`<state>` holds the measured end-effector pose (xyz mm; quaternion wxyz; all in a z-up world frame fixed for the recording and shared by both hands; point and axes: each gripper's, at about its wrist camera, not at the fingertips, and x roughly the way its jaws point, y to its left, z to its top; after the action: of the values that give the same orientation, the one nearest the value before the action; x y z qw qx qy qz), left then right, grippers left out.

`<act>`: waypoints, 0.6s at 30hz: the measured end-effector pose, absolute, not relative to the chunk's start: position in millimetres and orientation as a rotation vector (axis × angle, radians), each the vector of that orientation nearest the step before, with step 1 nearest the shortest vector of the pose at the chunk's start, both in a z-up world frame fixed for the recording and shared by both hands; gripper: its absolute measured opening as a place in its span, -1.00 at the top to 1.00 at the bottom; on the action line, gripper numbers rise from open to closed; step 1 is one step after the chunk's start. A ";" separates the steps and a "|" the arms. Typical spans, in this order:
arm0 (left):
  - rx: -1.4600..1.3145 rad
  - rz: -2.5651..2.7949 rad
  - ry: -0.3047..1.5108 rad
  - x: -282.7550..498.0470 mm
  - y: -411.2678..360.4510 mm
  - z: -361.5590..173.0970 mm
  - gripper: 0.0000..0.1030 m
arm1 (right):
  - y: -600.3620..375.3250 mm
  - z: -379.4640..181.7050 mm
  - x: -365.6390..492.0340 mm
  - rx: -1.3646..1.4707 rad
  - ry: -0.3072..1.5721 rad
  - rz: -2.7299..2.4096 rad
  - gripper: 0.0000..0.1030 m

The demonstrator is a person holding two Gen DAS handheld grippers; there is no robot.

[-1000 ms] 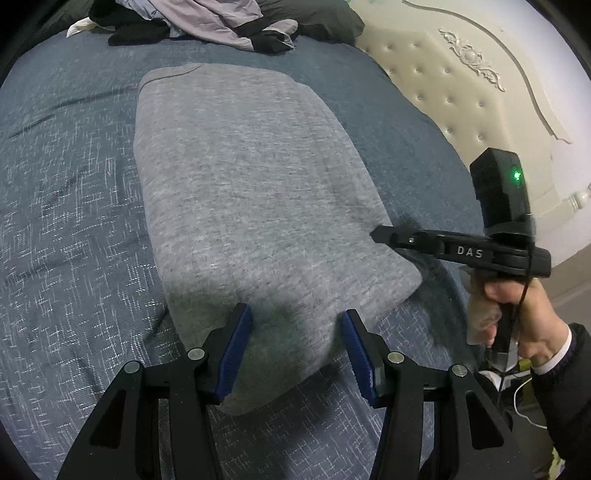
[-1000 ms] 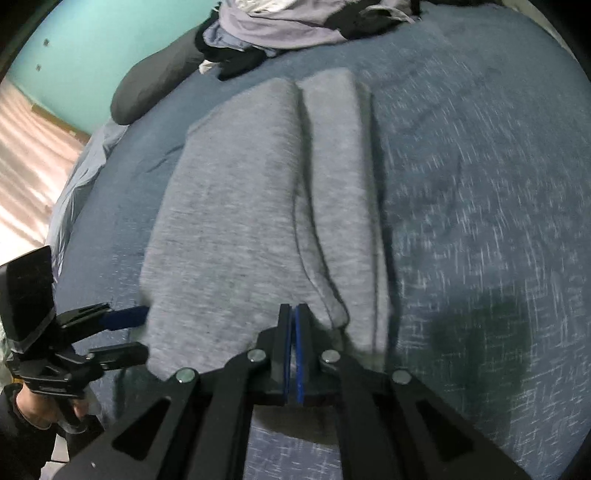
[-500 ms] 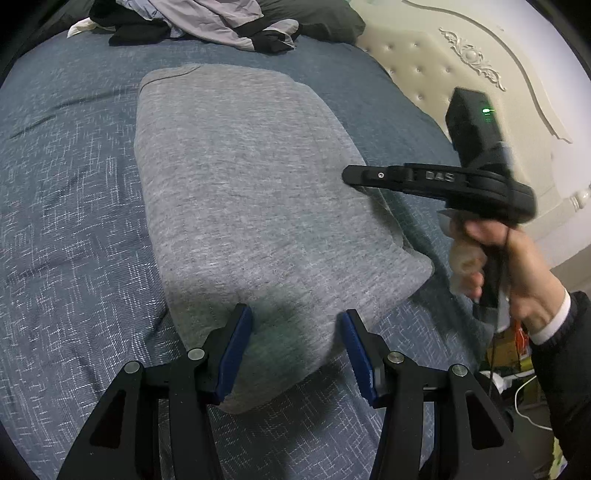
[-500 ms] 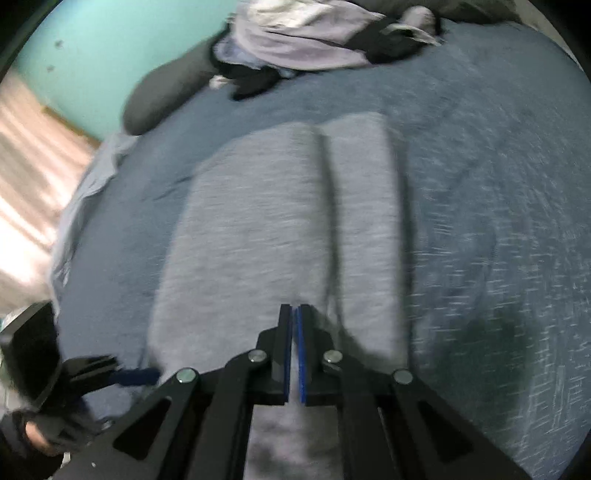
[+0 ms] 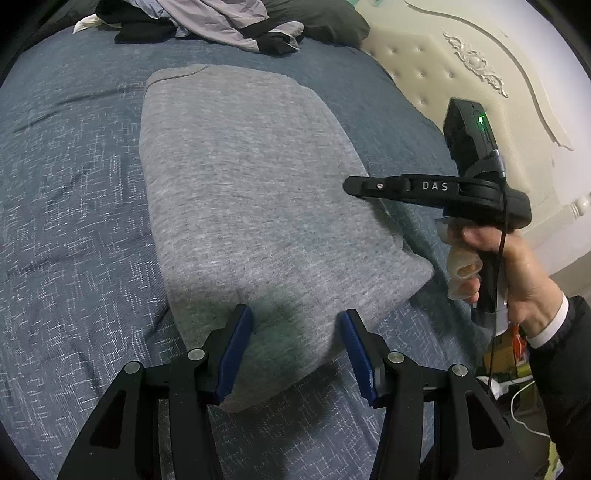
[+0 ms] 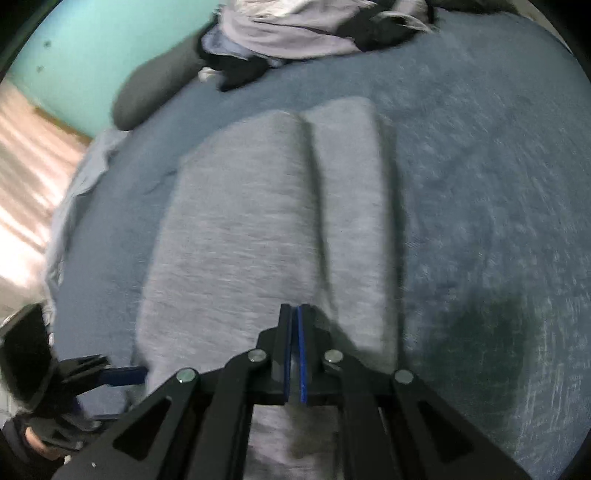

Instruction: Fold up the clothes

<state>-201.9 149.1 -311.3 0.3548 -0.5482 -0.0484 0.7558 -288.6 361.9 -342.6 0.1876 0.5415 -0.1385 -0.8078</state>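
A grey garment [image 5: 251,192] lies folded into a long strip on the blue bedspread [image 5: 66,221]. It also shows in the right wrist view [image 6: 236,236], with a lengthwise fold line. My left gripper [image 5: 295,332] is open, its blue pads on either side of the garment's near corner. My right gripper [image 6: 294,317] is shut and empty, hovering above the garment's near end. It shows from the side in the left wrist view [image 5: 354,184], raised over the garment's right edge. The left gripper [image 6: 122,373] appears at the lower left of the right wrist view.
A pile of loose clothes [image 5: 207,18] and a dark pillow [image 5: 325,22] lie at the far end of the bed. A cream tufted headboard [image 5: 461,66] stands on the right. A teal wall [image 6: 103,44] and curtains [image 6: 29,173] lie beyond the bed.
My right gripper has lifted off the garment's right edge and moved up and forward over it, still shut. The left gripper has stayed put and open.
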 end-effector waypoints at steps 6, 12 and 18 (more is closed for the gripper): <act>-1.419 1.968 -0.150 -210.0 141.4 -305.5 -0.06 | 373.3 -326.5 -270.6 1.514 -0.396 -2.292 0.96; -1.429 1.996 -0.188 -223.5 133.1 -300.5 -0.07 | 367.9 -314.1 -253.0 1.530 -0.425 -2.208 0.93; -1.441 2.022 -0.223 -236.4 125.6 -296.8 -0.07 | 352.9 -306.4 -240.4 1.491 -0.387 -2.150 0.92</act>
<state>-236.4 125.6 -296.8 0.3185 -0.5479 -0.0848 0.7689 -240.4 352.9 -306.4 0.2456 0.5464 -0.1418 -0.7880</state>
